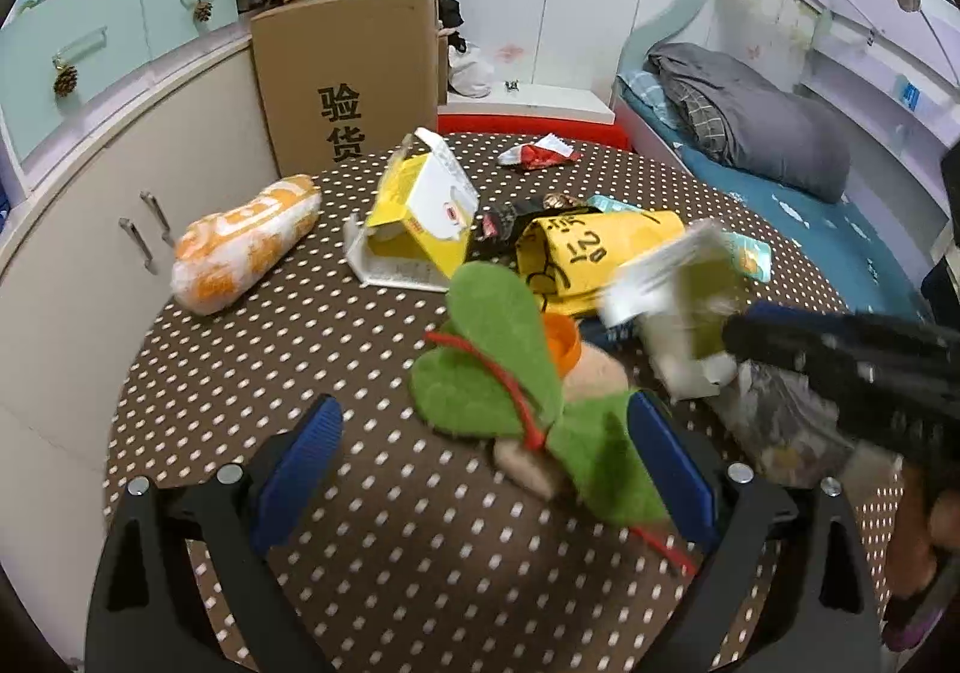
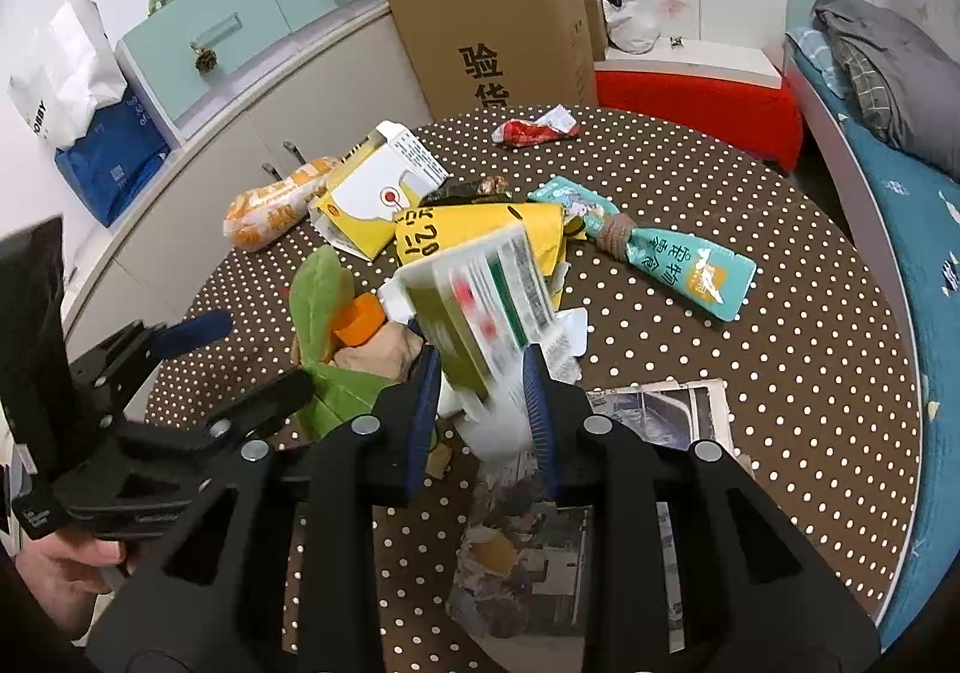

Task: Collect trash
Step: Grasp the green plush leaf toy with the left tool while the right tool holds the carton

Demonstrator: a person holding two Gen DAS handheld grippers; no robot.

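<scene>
Between right gripper [image 2: 480, 403] pads, green carton [image 2: 480, 307]

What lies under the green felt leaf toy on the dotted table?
Under the green felt leaf toy an orange round piece and a beige soft lump show partly. How far these continue beneath it is covered, as is the brown dotted tablecloth there.

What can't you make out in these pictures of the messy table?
- Print on the green carton in the right gripper: motion-blurred in both views.
- Magazine, right wrist view: mostly behind the gripper.
- Felt toy's underside, left wrist view: hidden.
</scene>
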